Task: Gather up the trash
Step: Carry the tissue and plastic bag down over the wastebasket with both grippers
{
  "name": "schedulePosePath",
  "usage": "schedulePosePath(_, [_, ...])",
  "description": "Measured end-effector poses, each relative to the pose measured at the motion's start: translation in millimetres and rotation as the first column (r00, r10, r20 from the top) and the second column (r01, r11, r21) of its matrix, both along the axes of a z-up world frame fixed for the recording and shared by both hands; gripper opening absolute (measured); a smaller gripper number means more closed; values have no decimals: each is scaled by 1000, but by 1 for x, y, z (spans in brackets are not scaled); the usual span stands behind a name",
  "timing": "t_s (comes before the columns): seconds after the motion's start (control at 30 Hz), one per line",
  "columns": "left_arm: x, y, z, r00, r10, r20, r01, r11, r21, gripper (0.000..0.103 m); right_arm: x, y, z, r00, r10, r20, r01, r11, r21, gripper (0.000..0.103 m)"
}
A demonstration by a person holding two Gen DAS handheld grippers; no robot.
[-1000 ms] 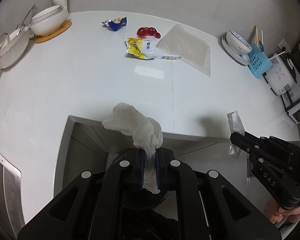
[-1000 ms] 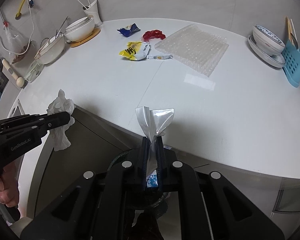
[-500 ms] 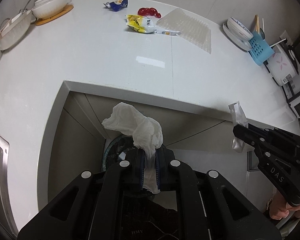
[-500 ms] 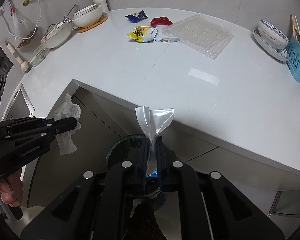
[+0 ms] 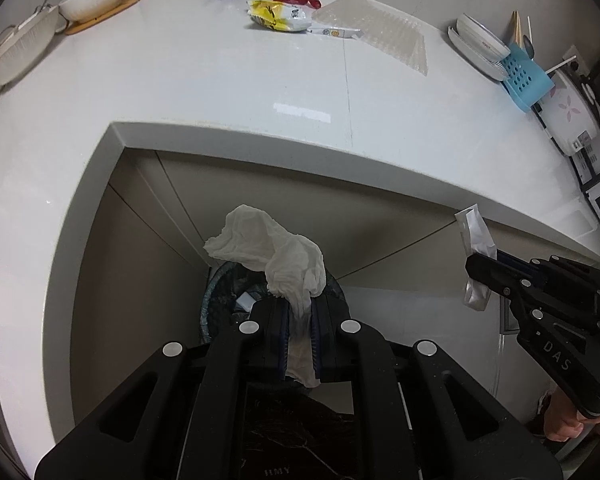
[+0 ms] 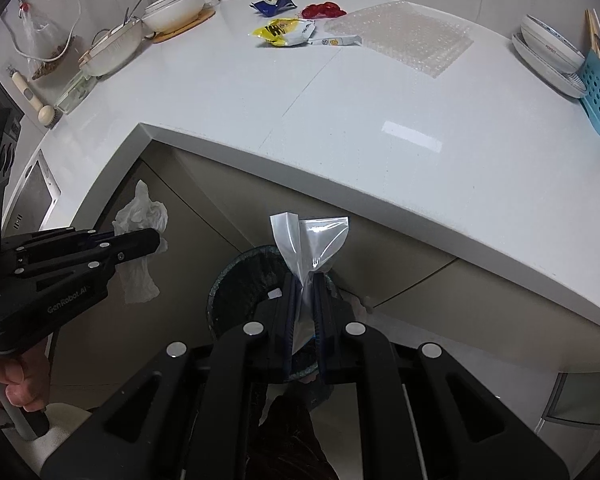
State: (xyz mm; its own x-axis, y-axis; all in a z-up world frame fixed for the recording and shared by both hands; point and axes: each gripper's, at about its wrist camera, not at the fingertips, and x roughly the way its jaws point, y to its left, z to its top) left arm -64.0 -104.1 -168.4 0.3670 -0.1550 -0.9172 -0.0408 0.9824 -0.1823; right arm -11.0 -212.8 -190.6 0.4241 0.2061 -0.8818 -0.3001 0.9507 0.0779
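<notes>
Left claw (image 5: 300, 320): clamped on a crumpled white tissue (image 5: 272, 252), held above the dark bin (image 5: 220, 296).
Right claw (image 6: 304, 304): clamped on a clear plastic wrapper (image 6: 310, 240), over the bin's rim.
Desk (image 5: 180, 80): 3 snack wrappers (image 5: 278, 14) at the far edge.

Glossy white countertop (image 5: 220, 80); crumpled paper tissue (image 5: 272, 252); clear plastic wrapper (image 6: 312, 244).
</notes>
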Motion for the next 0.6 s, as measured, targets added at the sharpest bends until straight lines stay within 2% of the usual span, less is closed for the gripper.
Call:
schedulePosePath(0.2, [-1, -2, -23, 1000, -4, -30, 3, 1000, -29, 8, 0, -4, -22, 1000, -5, -23, 5, 1000, -19, 8])
schedulePosePath(0.6, [7, -11, -59, 998, -4, -70, 2, 1000, -24, 8, 5, -11, -64, 998, -21, -66, 20, 1000, -21, 8])
